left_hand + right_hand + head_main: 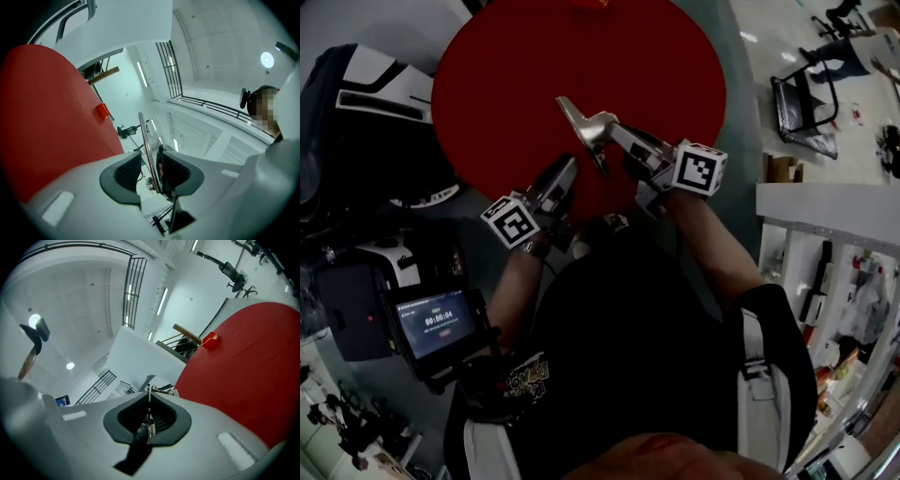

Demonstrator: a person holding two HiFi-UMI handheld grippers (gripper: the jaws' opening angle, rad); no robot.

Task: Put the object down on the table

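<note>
A silvery metal spatula (pixel 586 127) hangs above the round red table (pixel 487 84), with my right gripper (pixel 616 134) shut on it. In the right gripper view its thin edge (pixel 149 414) is pinched between the pads, and the red table (pixel 248 380) lies to the right. My left gripper (pixel 566 174) sits just left of the spatula. In the left gripper view the blade (pixel 149 154) stands edge-on between the open jaws, close to the right pad (pixel 174 171) and apart from the left pad. A small orange block (pixel 102 110) rests at the table's far edge.
A black-and-white machine (pixel 380 98) stands left of the table. A timer screen (pixel 439 323) sits lower left. White shelving (pixel 825 202) and a black cart (pixel 806 108) are at the right. A person (pixel 272 140) shows in the left gripper view.
</note>
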